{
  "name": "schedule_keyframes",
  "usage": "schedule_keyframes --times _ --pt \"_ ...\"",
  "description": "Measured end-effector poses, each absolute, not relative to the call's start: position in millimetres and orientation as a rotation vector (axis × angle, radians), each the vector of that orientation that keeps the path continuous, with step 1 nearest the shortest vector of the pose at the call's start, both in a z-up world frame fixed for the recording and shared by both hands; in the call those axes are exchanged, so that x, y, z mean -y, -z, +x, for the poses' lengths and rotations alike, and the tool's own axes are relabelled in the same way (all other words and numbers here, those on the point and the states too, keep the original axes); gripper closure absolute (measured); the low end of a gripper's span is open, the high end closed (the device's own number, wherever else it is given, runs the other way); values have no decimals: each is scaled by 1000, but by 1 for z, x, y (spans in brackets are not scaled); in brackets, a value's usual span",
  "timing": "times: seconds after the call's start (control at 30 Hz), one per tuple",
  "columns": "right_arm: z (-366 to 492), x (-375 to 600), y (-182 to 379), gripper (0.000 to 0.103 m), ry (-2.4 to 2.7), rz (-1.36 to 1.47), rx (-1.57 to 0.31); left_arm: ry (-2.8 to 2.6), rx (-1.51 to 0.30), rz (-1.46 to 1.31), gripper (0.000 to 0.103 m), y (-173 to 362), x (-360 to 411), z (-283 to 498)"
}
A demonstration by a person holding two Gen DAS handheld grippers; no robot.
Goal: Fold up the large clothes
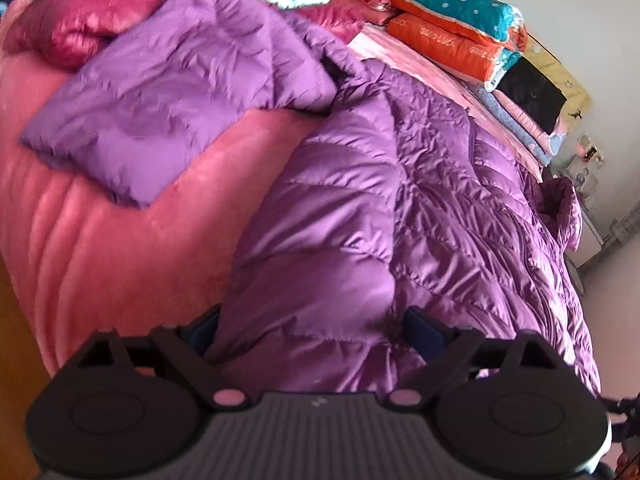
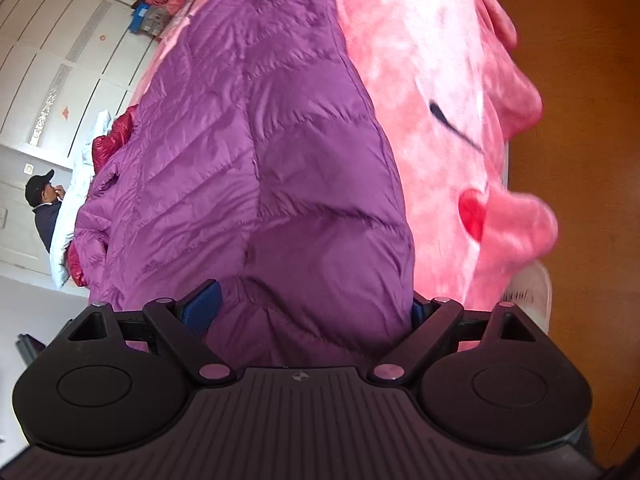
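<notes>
The left gripper (image 1: 310, 332) and the right gripper (image 2: 316, 312) each clench a bunched edge of the purple down jacket (image 1: 400, 208), which sprawls across the pink bed blanket (image 1: 120, 260). The slick padded shell could slide free if the pull is uneven. Beyond it, an orange folded quilt (image 1: 444, 48) reads "GOOD LUCK"; a person (image 2: 44, 208) stands far off.

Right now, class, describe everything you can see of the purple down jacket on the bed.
The purple down jacket is shiny, quilted in puffy stitched bands and creased. It lies spread on the pink blanket, one sleeve flung sideways towards a red garment. Its padded edge bulges between the fingers of the left gripper and right gripper; both look clamped on it.
</notes>
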State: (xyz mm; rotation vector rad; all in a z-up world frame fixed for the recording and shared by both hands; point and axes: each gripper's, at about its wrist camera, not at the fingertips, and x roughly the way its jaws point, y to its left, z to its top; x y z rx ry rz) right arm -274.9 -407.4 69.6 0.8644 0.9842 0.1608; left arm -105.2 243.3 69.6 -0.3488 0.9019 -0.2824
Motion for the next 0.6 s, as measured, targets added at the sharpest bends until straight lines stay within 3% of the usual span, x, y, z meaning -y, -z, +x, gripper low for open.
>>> schedule_keyframes --times 0.13,0.3,0.37,0.47,0.53,0.6 --pt "-277 409 -66 0 -158 911 -1001 298 -893 -398 3 -65 -245 -104" --pt "-279 413 -62 0 -151 939 -1015 324 -893 -355 4 -65 -239 -107" --pt "-280 411 -65 0 -163 924 -999 324 -897 -351 13 -66 -238 -110" --pt "-285 410 -69 2 -169 913 -968 329 -906 -403 43 -68 -243 -113" --pt "-290 409 -73 14 -175 906 -935 334 -917 -466 65 -67 -249 -115" --pt "-297 407 -77 35 -183 900 -906 334 -922 -513 74 -67 -252 -118"
